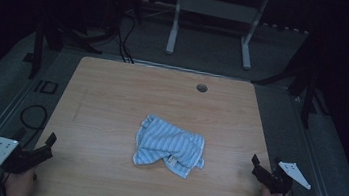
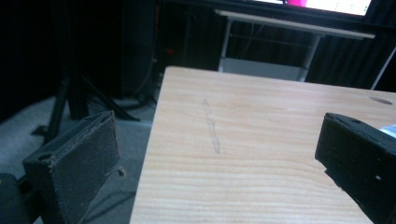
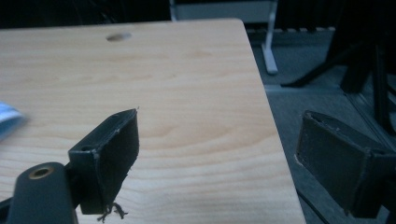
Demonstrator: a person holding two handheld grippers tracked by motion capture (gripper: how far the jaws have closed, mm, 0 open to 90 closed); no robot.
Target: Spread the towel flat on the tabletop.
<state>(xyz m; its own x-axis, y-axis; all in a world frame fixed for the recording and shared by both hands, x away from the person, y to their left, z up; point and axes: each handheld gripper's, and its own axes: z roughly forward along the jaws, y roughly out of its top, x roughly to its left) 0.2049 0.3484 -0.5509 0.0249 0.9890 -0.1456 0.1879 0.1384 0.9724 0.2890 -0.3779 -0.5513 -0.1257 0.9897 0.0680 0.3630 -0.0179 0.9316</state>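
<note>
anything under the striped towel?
The crumpled blue striped towel lies straight on the wooden table, with bare wood all around it. Its folds cover whatever might sit beneath, so that can't be told. Both claws are apart from it.

A pale wooden bench with rounded corners and a small round hole near its far edge carries a crumpled blue-and-white striped cloth near its middle.
</note>
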